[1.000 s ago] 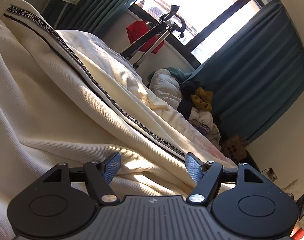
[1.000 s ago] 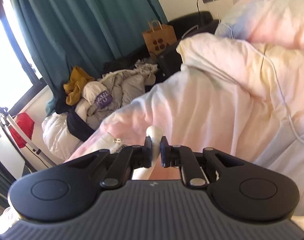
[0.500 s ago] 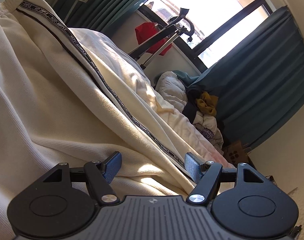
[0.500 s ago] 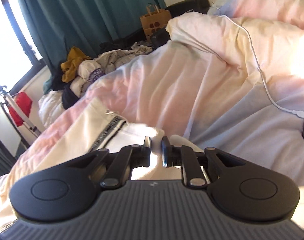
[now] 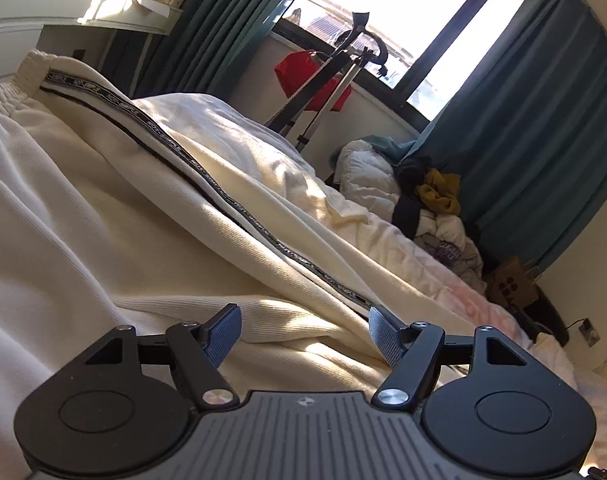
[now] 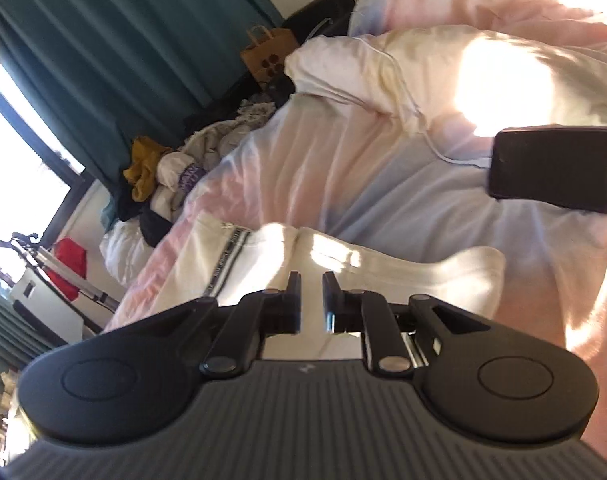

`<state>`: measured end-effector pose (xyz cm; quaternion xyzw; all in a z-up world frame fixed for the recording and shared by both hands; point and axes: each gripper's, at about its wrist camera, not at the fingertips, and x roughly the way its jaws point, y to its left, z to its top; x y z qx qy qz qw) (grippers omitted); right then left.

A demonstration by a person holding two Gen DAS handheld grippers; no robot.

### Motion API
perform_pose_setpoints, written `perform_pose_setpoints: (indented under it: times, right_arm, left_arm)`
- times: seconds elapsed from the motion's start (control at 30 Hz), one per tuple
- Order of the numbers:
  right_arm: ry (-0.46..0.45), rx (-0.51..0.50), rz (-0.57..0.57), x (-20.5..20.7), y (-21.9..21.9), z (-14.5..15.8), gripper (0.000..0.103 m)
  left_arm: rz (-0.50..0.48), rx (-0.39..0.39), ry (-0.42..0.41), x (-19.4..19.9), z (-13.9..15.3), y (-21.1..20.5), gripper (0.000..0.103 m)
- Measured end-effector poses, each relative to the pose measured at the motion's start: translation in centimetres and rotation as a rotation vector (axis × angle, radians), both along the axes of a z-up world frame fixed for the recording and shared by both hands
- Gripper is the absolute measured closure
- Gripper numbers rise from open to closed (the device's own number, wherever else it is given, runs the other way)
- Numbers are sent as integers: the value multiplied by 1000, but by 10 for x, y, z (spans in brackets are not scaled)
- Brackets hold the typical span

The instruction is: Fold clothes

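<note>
Cream track pants (image 5: 103, 208) with a black lettered side stripe (image 5: 207, 172) lie spread on the bed. Their elastic waistband (image 5: 27, 68) is at the far left. My left gripper (image 5: 305, 330) is open and empty, low over the pants fabric. In the right wrist view the pants' leg end (image 6: 403, 276) lies on the duvet. My right gripper (image 6: 311, 286) hovers just over it with its jaws a narrow gap apart and nothing visibly held between them.
A pastel duvet (image 6: 343, 168) covers the bed. A black phone (image 6: 555, 168) on a white cable (image 6: 419, 120) lies at the right. A clothes pile (image 5: 435, 204), paper bag (image 6: 267, 56), red-bagged stand (image 5: 323, 80) and teal curtains (image 5: 535, 152) stand by the window.
My right gripper has lowered the leg end onto the duvet and its jaws have parted slightly, letting the fabric go. The left gripper has stayed open and shifted only a little.
</note>
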<state>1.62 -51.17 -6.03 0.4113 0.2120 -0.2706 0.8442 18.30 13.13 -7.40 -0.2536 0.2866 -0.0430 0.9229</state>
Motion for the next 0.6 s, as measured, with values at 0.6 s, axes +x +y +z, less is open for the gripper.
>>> perform_pose_setpoints:
  times: [0.6]
  right_arm:
    - [89, 185, -186, -45, -40, -34, 88]
  left_arm:
    - [500, -17, 204, -148, 52, 96, 17]
